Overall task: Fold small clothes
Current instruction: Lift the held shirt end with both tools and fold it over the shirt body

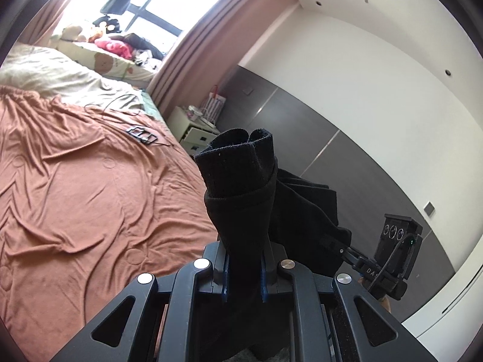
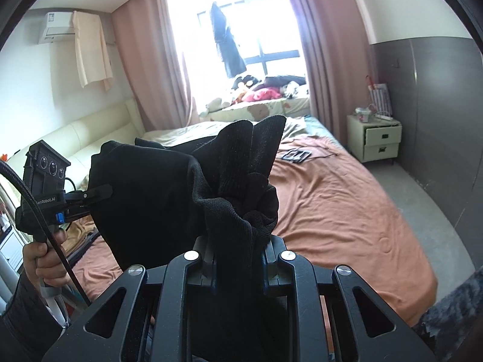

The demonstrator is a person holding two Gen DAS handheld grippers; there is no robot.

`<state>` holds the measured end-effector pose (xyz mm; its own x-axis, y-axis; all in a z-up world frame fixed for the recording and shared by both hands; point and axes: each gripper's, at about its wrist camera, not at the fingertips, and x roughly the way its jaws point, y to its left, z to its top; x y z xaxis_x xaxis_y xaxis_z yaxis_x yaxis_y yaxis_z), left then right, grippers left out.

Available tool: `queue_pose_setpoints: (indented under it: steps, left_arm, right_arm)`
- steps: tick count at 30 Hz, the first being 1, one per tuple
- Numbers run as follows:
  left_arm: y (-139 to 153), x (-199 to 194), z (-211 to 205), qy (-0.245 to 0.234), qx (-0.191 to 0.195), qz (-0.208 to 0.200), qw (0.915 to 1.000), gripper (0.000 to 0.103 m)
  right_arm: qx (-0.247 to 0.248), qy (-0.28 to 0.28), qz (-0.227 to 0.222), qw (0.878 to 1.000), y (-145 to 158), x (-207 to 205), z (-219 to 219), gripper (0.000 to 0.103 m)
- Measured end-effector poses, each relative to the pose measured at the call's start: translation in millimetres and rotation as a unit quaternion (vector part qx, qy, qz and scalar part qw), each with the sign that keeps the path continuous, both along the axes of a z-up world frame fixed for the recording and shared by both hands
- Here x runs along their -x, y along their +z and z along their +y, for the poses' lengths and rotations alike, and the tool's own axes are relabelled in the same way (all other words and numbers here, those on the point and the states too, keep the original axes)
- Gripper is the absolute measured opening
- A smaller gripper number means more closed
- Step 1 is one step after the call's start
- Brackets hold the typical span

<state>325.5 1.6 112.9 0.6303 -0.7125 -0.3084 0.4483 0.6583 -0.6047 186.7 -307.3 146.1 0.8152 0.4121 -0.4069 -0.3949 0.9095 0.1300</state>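
Note:
A small black knit garment (image 1: 241,181) with a ribbed edge is held up in the air over the bed. My left gripper (image 1: 244,268) is shut on one bunched end, the ribbed edge sticking up past its fingers. My right gripper (image 2: 238,268) is shut on another bunched part of the same black garment (image 2: 151,193). The cloth stretches between the two. In the left wrist view, the right gripper (image 1: 339,249) shows at the right, its tips buried in the cloth. The left gripper (image 2: 101,194), held by a hand (image 2: 39,256), shows at the left of the right wrist view.
Below lies a bed with a wrinkled orange-brown sheet (image 1: 90,196) (image 2: 332,211). A small black frame-like object with a cable (image 1: 142,134) (image 2: 294,155) rests on it. A cream nightstand (image 2: 374,138) stands beside a grey wall panel (image 2: 437,105). Toys and clothes pile by the window (image 2: 265,90).

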Motion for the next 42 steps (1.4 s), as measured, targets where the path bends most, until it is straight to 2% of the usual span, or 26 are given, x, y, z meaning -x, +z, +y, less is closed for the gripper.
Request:
queue_pose_setpoints:
  steps: [7,11,19,31,37,42]
  left_arm:
    - [13,-13,-52,-0.032,-0.012,-0.005,0.9994,0.015]
    - [20,-19,-91,-0.056,-0.029,-0.02,0.9978,0.015]
    - [20,-36,-167,-0.1,-0.038,-0.014,0.9941,0.014]
    - [16,-59,-257,-0.158,-0.048,-0.005,0.9862,0.013]
    - [-6,-92,-283,-0.174,-0.05,0.014,0.9833,0.013]
    - [-43,-134,-304,-0.183,-0.07,0.047,0.9795,0.013]
  right_arm:
    - [0.009,-0.028,-0.017,0.999,0,13,-29,0.016]
    - [0.015,-0.046,-0.031,0.998,4,20,-45,0.016]
    - [0.016,-0.094,-0.034,0.995,0,31,-73,0.017]
    - [0.036,-0.149,-0.036,0.987,4,35,-61,0.016]
    - [0.042,-0.173,-0.02,0.984,-8,12,-52,0.016]
    - [0.042,-0.191,0.011,0.981,-33,-30,-39,0.016]
